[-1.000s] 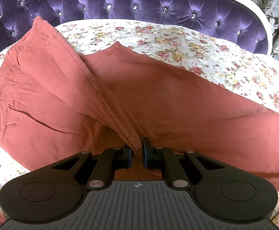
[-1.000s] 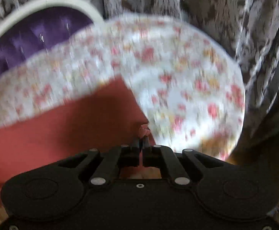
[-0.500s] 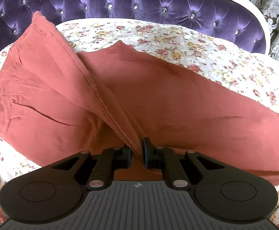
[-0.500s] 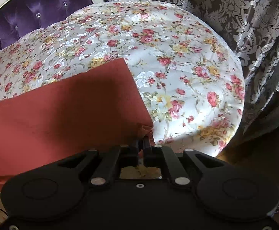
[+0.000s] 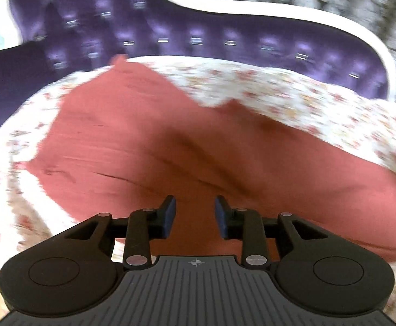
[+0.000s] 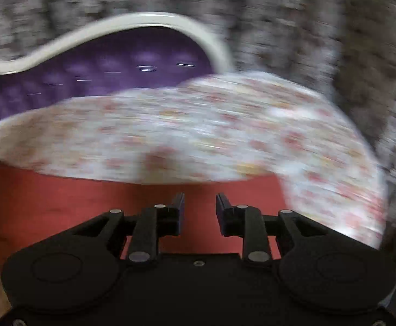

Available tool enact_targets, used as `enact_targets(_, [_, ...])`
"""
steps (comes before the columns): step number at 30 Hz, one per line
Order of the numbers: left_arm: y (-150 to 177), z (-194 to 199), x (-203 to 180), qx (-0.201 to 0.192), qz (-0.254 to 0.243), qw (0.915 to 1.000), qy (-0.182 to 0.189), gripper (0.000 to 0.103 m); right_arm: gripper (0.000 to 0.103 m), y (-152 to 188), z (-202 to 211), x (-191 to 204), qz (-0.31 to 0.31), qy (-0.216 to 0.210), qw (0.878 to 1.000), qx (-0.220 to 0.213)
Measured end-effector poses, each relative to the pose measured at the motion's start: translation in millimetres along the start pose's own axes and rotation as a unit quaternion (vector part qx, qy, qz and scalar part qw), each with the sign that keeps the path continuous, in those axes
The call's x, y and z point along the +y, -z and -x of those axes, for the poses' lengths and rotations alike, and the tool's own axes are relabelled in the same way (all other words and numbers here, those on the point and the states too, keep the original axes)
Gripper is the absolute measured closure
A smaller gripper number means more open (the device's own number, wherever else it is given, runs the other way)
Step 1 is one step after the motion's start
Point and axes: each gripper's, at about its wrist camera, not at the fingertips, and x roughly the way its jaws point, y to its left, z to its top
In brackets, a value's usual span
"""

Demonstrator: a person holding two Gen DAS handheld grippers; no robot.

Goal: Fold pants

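The rust-red pants (image 5: pixel 187 146) lie spread on the floral bedspread (image 5: pixel 320 108) of a bed with a tufted purple headboard (image 5: pixel 225 43). In the left wrist view one leg appears laid over the other, so the lengthwise fold looks done: a single broad red panel runs from the waist end at the left toward the right, with soft creases across its middle.

The left gripper (image 5: pixel 195 216) hovers over the near edge of the cloth with its fingers spread and nothing between them. The right gripper (image 6: pixel 200 214) is likewise spread and empty, above the red leg end (image 6: pixel 89 198) near the bed's far right side.

Both views are smeared by motion, so whether the hems line up exactly is hard to say.

What is left, judging by the long flat shape: the crosswise folds, bringing the hem end toward the waistband once or twice, then smoothing the creases that cross the thigh area.
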Motion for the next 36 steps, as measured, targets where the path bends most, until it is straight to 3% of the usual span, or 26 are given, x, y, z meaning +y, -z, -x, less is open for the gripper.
enact_targets(4, [-24.6, -28.6, 52.2, 0.012, 0.035, 0.9982, -0.048, 0.073, 0.066, -11.0, -20.9, 75.3, 0.057, -0.11, 0.992, -0.006])
enact_targets(11, [-66.4, -88.7, 131.2, 0.043, 0.094, 0.99, -0.096, 0.073, 0.063, -27.8, -60.9, 202.9, 0.12, -0.261, 0.958, -0.002])
enact_targets(14, [-73.1, -110.9, 155.0, 0.06, 0.117, 0.9856, -0.107, 0.073, 0.049, -31.4, -72.6, 248.3, 0.146, -0.29, 0.946, -0.01])
enact_targets(18, [-86.0, -125.3, 176.9, 0.056, 0.136, 0.9828, -0.111, 0.069, 0.045, -34.9, -90.8, 297.6, 0.181, -0.31, 0.933, -0.021])
enact_targets(20, [-89.2, -128.6, 184.2, 0.06, 0.147, 0.9815, -0.107, 0.067, 0.038, -32.5, -96.3, 318.2, 0.196, -0.319, 0.927, -0.023])
enact_targets(27, [-83.0, -107.9, 208.8, 0.045, 0.169, 0.9781, -0.112, 0.067, 0.037, -30.7, -124.4, 372.4, 0.238, -0.318, 0.918, 0.002])
enact_targets(28, [-80.8, -100.5, 215.3, 0.042, 0.178, 0.9767, -0.113, 0.067, 0.038, -28.4, -126.2, 376.1, 0.245, -0.318, 0.916, 0.005])
enact_targets(31, [-79.0, -81.1, 232.0, 0.031, 0.185, 0.9749, -0.119, 0.067, 0.089, -19.9, -118.1, 386.4, 0.272, -0.323, 0.906, 0.006])
enact_targets(36, [-77.3, -36.1, 246.5, -0.006, 0.179, 0.9728, -0.147, 0.067, 0.09, 20.8, -57.9, 402.0, 0.346, -0.341, 0.872, -0.066])
